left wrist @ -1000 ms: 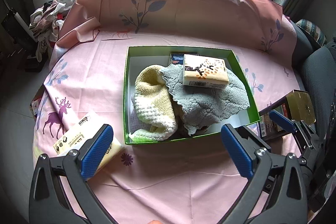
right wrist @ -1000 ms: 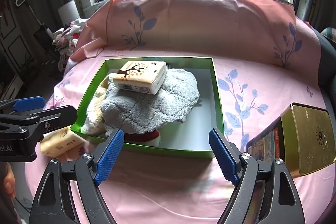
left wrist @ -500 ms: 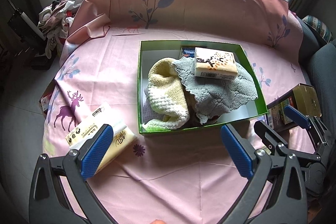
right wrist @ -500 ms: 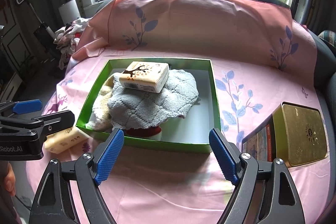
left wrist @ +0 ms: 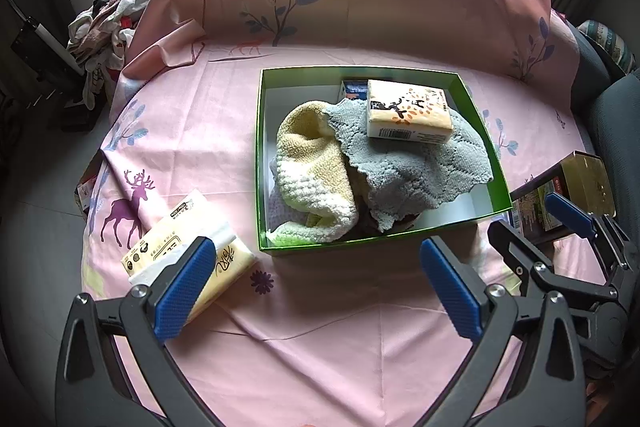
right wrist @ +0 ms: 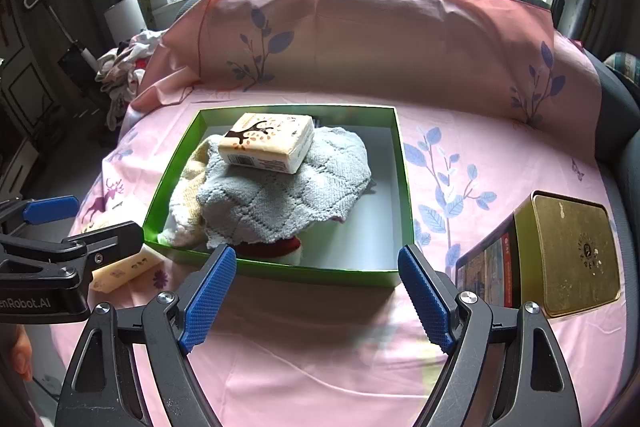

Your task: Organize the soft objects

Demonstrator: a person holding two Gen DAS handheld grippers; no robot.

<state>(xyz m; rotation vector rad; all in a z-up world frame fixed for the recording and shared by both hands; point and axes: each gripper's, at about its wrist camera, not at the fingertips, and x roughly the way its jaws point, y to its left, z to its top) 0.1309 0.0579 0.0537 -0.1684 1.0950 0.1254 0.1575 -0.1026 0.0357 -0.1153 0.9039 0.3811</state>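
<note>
A green box [left wrist: 258, 163] [right wrist: 404, 195] on the pink cloth holds a yellow-white towel [left wrist: 316, 171], a grey knitted cloth [left wrist: 416, 171] [right wrist: 288, 195] and a tissue pack [left wrist: 408, 115] [right wrist: 268, 143] lying on top. A second tissue pack [left wrist: 160, 247] [right wrist: 124, 269] lies on the cloth left of the box. My left gripper [left wrist: 312, 287] is open and empty, in front of the box, its left finger over that pack. My right gripper [right wrist: 316, 291] is open and empty, in front of the box's near wall.
A gold-lidded tin [right wrist: 568, 255] [left wrist: 588, 183] stands right of the box. A cushion draped in pink cloth [right wrist: 380, 39] rises behind the table. A heap of clothes [left wrist: 104, 27] lies off the far left edge. A chair [left wrist: 616, 115] is at the right.
Both grippers have drawn back and up from the box, which looks smaller now. The left one also shifted left, bringing more of the loose tissue pack into view. Both stay open.
</note>
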